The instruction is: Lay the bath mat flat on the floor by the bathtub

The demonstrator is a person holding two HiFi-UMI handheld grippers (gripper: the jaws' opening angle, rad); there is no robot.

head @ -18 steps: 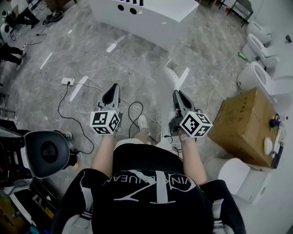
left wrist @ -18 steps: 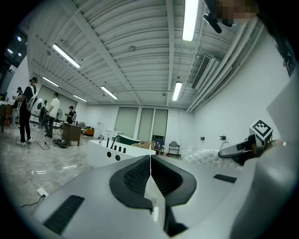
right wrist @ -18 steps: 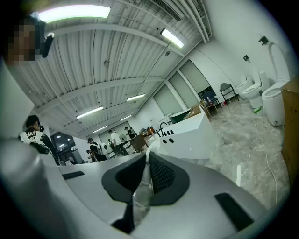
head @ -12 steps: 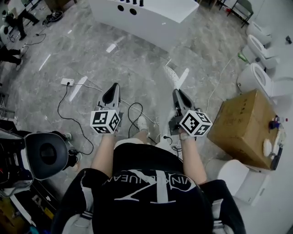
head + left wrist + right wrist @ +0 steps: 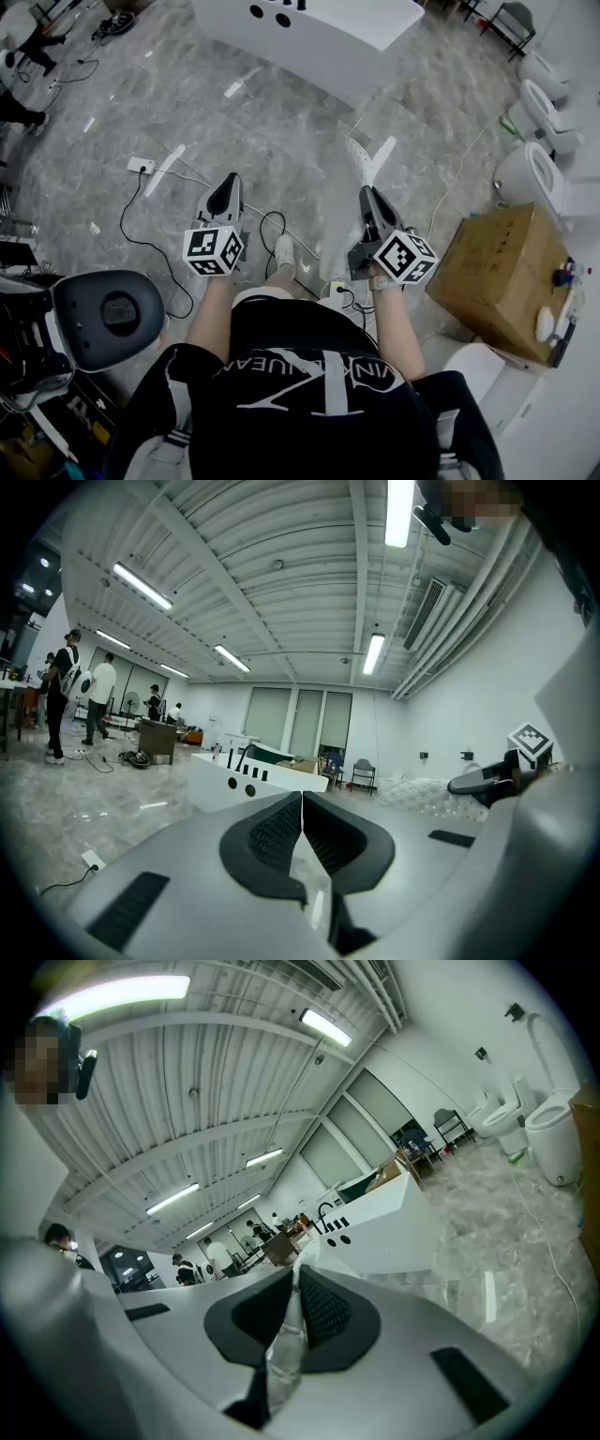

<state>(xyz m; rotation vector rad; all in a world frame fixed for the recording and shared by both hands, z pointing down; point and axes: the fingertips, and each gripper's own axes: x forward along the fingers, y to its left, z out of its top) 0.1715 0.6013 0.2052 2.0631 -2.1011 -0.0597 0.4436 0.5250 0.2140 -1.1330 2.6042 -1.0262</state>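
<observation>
The bath mat is a clear, see-through sheet. In the right gripper view a crumpled fold of the mat is pinched between the black pads of my right gripper. The left gripper is shut too, with a thin clear edge of the mat between its pads. In the head view both grippers, left and right, point forward at waist height. A whitish dotted piece shows just ahead of the right tip; the rest of the mat is hard to make out. The white bathtub stands ahead.
A cardboard box and white toilets stand at the right. Black cables and a power strip lie on the grey marble floor below the grippers. A black round seat is at the left. People stand far off.
Both grippers stay shut and side by side. The view has shifted slightly, so the bathtub and the box sit a little to the right.
</observation>
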